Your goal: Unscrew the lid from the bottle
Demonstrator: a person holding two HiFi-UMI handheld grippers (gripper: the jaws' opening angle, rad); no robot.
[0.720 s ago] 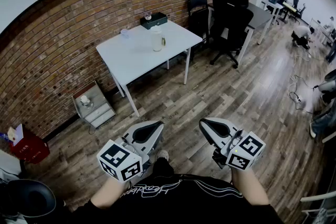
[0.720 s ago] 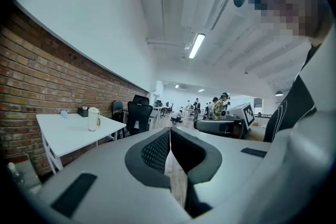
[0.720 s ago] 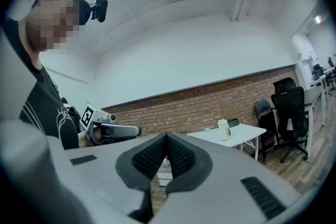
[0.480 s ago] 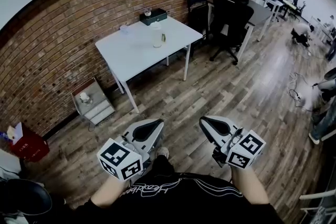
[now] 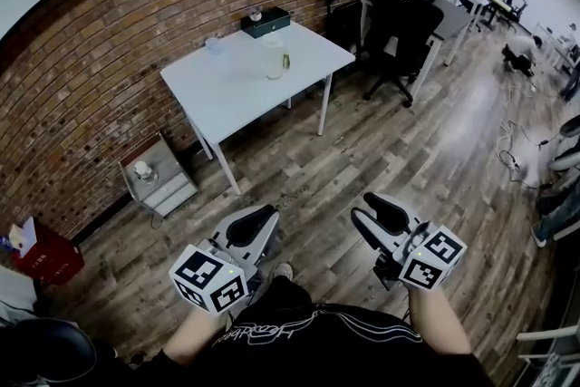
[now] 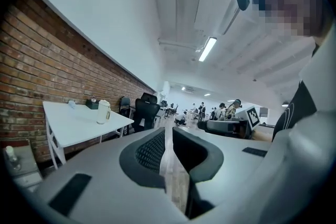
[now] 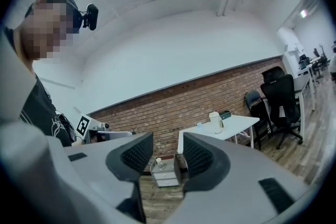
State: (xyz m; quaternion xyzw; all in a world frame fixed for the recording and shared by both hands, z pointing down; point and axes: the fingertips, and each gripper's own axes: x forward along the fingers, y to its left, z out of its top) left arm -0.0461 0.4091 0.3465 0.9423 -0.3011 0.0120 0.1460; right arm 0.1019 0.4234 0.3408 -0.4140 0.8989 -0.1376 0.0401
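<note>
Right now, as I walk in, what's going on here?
A person stands on the wood floor, well back from the white table, holding a gripper in each hand. The left gripper has its jaws closed on nothing. The right gripper has its jaws apart and is also empty. The bottle stands upright on the table with its lid seemingly on, and neither gripper is near it. The unscrewing has not started.

Head view steeply down from afar; both gripper views level; all share white table (image 5: 237, 95).
</note>
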